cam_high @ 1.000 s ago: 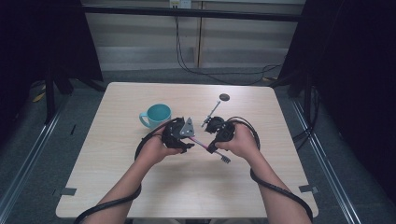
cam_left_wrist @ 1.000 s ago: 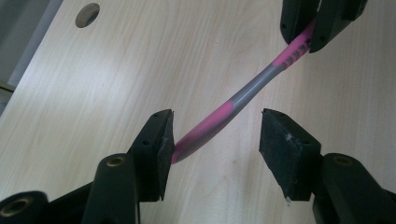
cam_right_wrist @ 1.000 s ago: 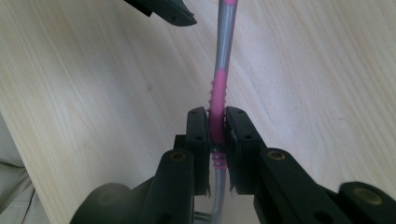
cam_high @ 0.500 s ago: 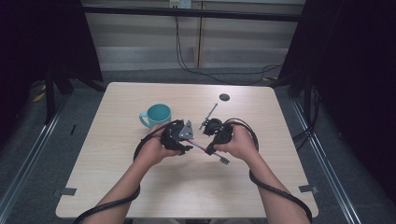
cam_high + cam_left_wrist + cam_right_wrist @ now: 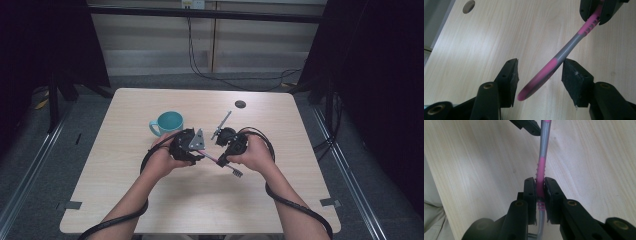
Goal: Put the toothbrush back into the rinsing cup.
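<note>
While the right hand-held gripper [image 5: 539, 188] clamps one toothbrush [image 5: 564, 53], the left hand-held gripper [image 5: 540, 75] gapes.

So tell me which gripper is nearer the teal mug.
Left. The left gripper sits just below-right of the teal mug; the right gripper, shut on the toothbrush, is farther right.

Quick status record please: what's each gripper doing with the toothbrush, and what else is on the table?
held item: pink and grey toothbrush
right gripper: shut on the toothbrush at its ribbed pink grip
left gripper: open, jaws either side of the handle end; contact with one jaw unclear
toothbrush head: pokes out below the right hand in the high view
teal mug: upright, beyond the left hand
table: light wood, round hole near the far edge
</note>
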The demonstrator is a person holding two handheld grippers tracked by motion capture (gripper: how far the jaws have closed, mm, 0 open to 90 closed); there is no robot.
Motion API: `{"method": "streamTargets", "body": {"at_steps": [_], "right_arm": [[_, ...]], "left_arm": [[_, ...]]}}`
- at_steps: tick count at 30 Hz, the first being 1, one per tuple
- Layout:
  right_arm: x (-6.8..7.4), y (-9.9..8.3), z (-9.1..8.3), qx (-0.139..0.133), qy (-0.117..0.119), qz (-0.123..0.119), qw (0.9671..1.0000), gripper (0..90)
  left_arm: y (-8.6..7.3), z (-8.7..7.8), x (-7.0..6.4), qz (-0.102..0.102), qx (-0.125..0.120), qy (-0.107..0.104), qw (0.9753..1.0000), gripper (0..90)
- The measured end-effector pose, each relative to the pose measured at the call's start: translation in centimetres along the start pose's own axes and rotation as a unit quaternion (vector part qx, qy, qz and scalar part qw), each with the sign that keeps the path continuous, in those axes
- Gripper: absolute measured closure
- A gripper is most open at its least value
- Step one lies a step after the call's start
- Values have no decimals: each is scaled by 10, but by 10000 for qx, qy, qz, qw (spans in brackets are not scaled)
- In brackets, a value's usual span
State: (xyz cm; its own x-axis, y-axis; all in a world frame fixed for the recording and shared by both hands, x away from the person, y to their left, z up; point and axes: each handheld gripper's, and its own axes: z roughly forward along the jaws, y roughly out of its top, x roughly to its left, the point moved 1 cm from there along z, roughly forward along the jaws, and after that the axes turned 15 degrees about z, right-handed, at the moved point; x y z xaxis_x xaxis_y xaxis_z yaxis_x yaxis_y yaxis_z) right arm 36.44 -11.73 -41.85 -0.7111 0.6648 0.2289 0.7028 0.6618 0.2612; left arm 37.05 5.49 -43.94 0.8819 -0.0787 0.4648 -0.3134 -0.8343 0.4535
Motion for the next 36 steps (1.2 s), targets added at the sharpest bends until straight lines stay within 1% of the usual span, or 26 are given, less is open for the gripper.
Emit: {"method": "streamTargets", "body": {"at_steps": [1,5,8,9,13,14,15,19,20,21,22,23,27,30,32,34,35,36], "right_arm": [[1,0,-1,34,-48,18,10000,807],[1,0,-3,42,-59,3,10000,807],[2,-1,-3,77,-78,29,9999,806],[2,-1,-2,73,-93,-20,9999,806],[3,-1,-2,91,-96,-25,9999,806],[3,-1,-2,91,-96,-25,9999,806],[2,-1,-1,61,-80,-83,9999,806],[2,-1,-1,49,-69,-89,9999,806],[1,-1,-1,50,-66,-91,9999,806],[1,-1,-1,60,-49,-86,9999,806],[0,-1,-1,65,-50,-84,9999,806],[1,-1,-1,75,-47,-32,10000,806],[-1,-2,0,68,-34,-61,10000,806],[-2,-3,0,64,-28,-36,10000,806],[-2,-3,0,55,-25,-45,10000,805],[-1,-3,-2,76,-28,7,10000,805],[-1,-2,-3,73,-36,-45,10000,805],[-1,-2,-3,73,-36,-45,10000,805]], "left_arm": [[0,2,-1,-11,-14,-9,10000,493],[-1,4,-2,-44,-27,-83,10000,545],[-1,4,-2,9,31,-119,9999,568],[-1,4,-3,15,55,-118,9999,571],[0,3,-2,13,81,-185,9998,574],[0,3,-2,13,81,-185,9998,576],[-1,3,-2,16,77,-199,9998,577],[0,2,-1,30,79,-192,9998,574],[0,2,-1,59,105,-196,9997,574],[0,2,-1,14,77,-195,9998,570],[0,2,-1,12,74,-185,9998,565],[0,2,-1,5,65,-202,9998,564],[-2,2,-1,-36,65,-200,9998,558],[-2,2,0,33,107,-209,9997,560],[-2,2,-1,61,123,-239,9996,584],[-2,3,-2,108,186,-282,9994,600],[-2,4,-2,94,180,-297,9994,608],[-2,4,-2,94,180,-297,9994,615]]}}
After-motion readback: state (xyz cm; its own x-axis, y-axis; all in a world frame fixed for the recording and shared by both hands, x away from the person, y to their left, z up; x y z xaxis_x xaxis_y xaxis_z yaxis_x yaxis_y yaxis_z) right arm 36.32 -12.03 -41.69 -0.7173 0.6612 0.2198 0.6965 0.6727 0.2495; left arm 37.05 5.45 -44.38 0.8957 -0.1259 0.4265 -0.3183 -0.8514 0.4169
